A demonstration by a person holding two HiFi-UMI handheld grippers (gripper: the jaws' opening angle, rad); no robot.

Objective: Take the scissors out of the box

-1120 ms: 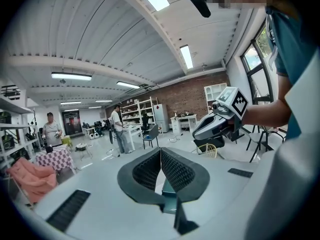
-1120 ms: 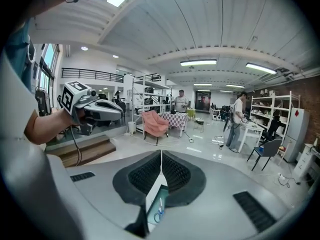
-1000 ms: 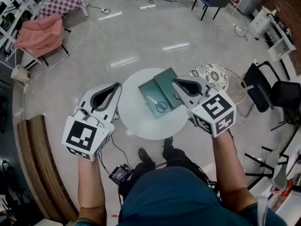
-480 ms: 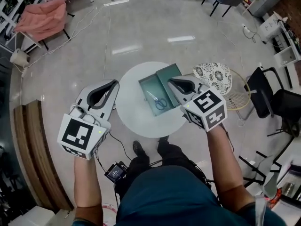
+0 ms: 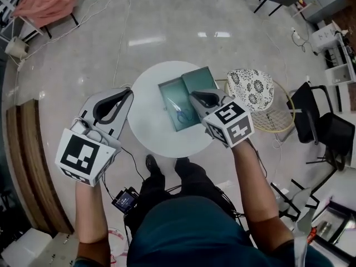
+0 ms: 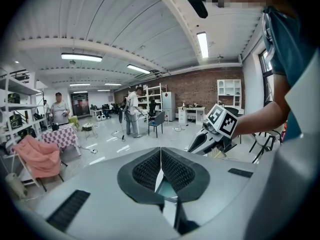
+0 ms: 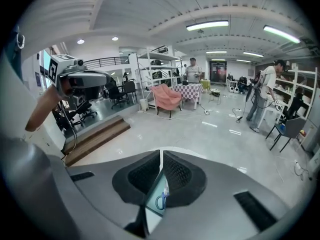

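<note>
An open teal box [image 5: 168, 95] stands on a small round white table [image 5: 147, 121], its lid [image 5: 200, 79] tipped back at the far right. Scissors [image 5: 182, 114] with blue handles lie flat inside the box. My right gripper [image 5: 193, 95] is shut and empty, its tips over the box's right side, just beside the scissors. Through the slit under its jaws in the right gripper view [image 7: 162, 154] I see the blue scissors [image 7: 160, 202]. My left gripper [image 5: 129, 92] hovers at the table's left edge, shut and empty, apart from the box; the left gripper view [image 6: 160, 150] shows its pads together.
A patterned cushion [image 5: 250, 88] on a wicker stool stands right of the table. Black chairs [image 5: 320, 124] are farther right. A wooden step [image 5: 25, 160] runs along the left. Cables and a small black device [image 5: 123, 199] lie on the floor by the person's feet.
Both grippers have come down toward the table. The right one moved in over the box's right side; the left one sank beside the table's left edge. Both stayed shut.
</note>
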